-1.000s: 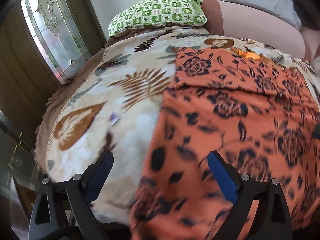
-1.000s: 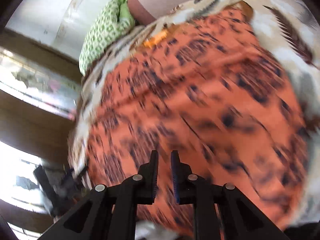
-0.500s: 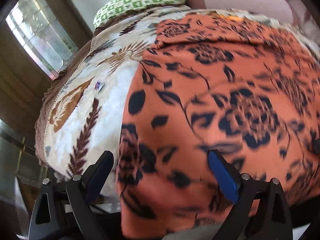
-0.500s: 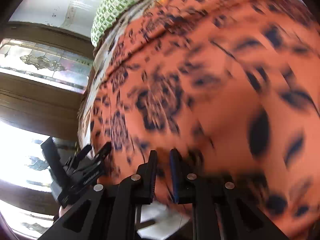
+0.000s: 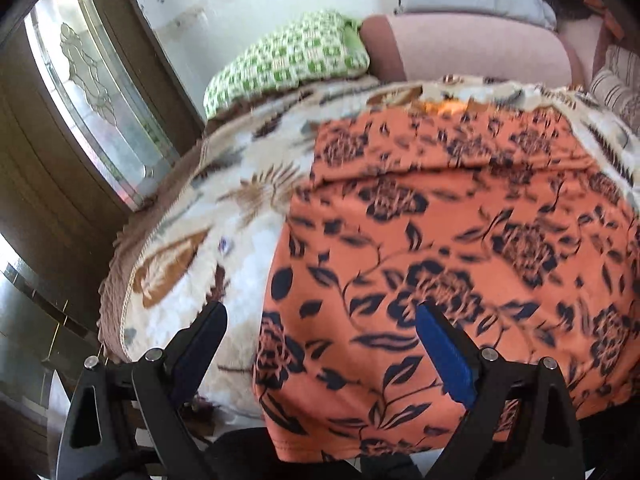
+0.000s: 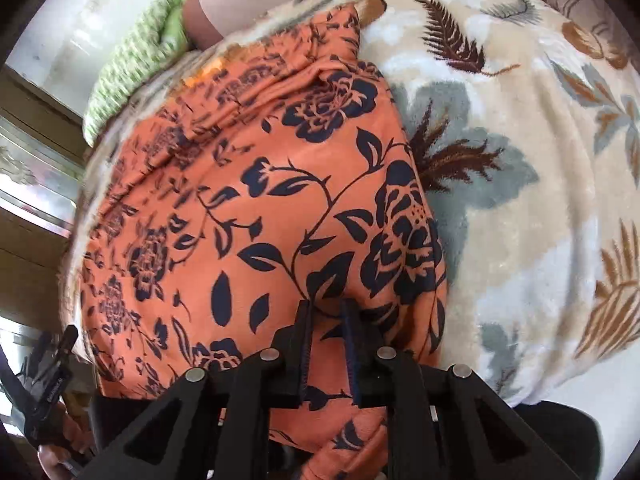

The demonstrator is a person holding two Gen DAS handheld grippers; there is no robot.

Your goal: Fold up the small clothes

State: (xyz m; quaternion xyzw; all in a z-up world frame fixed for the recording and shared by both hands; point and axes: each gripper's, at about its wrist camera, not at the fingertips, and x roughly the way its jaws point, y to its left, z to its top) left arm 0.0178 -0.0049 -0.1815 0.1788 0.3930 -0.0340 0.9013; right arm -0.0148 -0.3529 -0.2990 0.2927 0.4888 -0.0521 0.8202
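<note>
An orange garment with a dark floral print (image 5: 460, 248) lies spread on a leaf-patterned blanket (image 5: 224, 216), its near edge hanging over the front. My left gripper (image 5: 320, 340) is open above the garment's near left corner, holding nothing. In the right wrist view the garment (image 6: 248, 208) fills the left and middle. My right gripper (image 6: 326, 320) has its fingers nearly together, with a fold of the garment's near right edge between them. The left gripper (image 6: 48, 392) shows at the lower left there.
A green checked pillow (image 5: 288, 60) and a pink bolster (image 5: 472, 52) lie at the far end. A wooden door with a glass pane (image 5: 92, 92) stands to the left. Bare blanket (image 6: 540, 160) lies to the right of the garment.
Both grippers pulled back toward the near edge, so more of the bed and pillows shows. The right gripper stayed nearly shut at the garment's near right edge. The left stayed open.
</note>
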